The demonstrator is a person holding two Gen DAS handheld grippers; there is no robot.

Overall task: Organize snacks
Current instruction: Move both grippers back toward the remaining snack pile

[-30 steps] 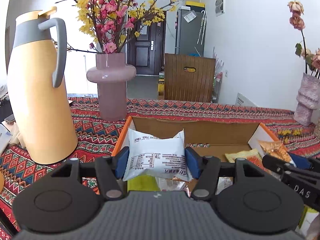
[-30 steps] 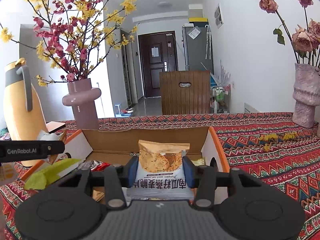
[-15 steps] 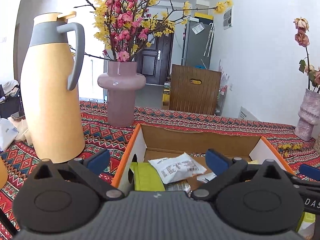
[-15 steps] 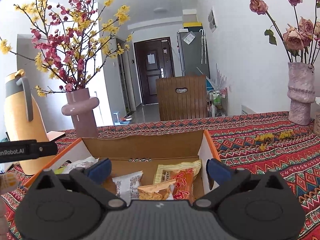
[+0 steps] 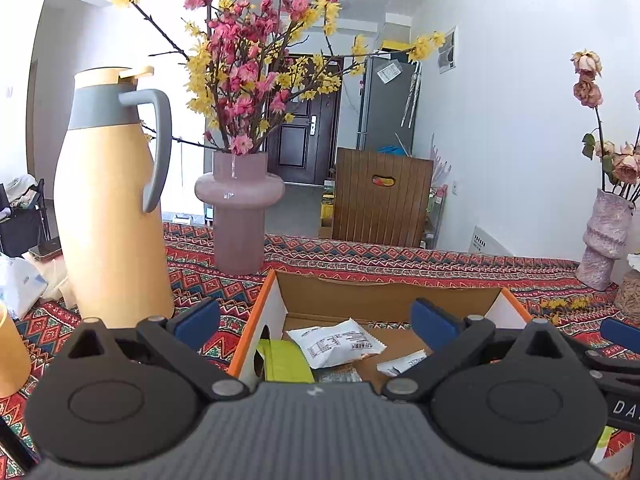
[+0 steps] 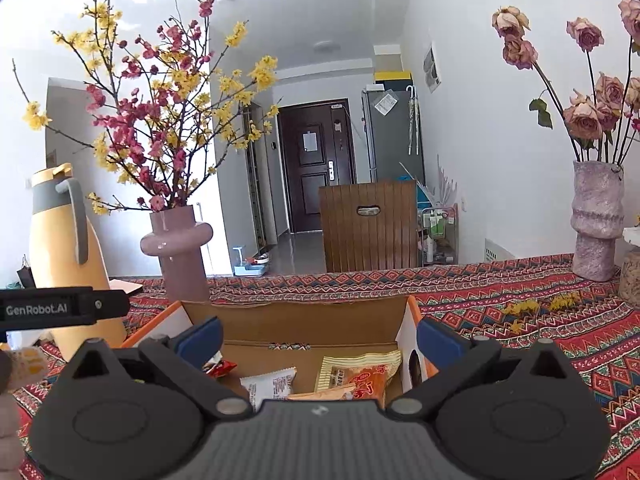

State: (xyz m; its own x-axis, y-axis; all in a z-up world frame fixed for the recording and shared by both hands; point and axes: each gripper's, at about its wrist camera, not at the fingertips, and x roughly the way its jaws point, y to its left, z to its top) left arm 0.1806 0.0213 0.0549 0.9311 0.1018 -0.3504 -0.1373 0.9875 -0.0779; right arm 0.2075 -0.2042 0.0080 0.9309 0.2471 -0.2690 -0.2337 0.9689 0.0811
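Note:
An open cardboard box (image 5: 380, 300) with orange-edged flaps (image 6: 296, 320) sits on the patterned tablecloth. Inside lie a white snack packet (image 5: 334, 342), a green packet (image 5: 284, 362) and another white one (image 5: 402, 362). The right wrist view shows an orange and yellow packet (image 6: 360, 372), a white packet (image 6: 270, 386) and a red wrapper (image 6: 218, 368) in the same box. My left gripper (image 5: 316, 320) is open above the box's near left part, holding nothing. My right gripper (image 6: 318, 336) is open above the box's near right part, also holding nothing.
A tall yellow thermos jug (image 5: 108, 216) stands left of the box. A mauve vase of pink and yellow blossoms (image 5: 240, 220) stands behind it. A rough pink vase of dried roses (image 6: 596, 224) stands far right. Yellow petals (image 6: 536, 306) lie on the cloth.
Both grippers let go of their packets, which dropped into the box, and their jaws went wide. Both hands then pulled back and rose a little.

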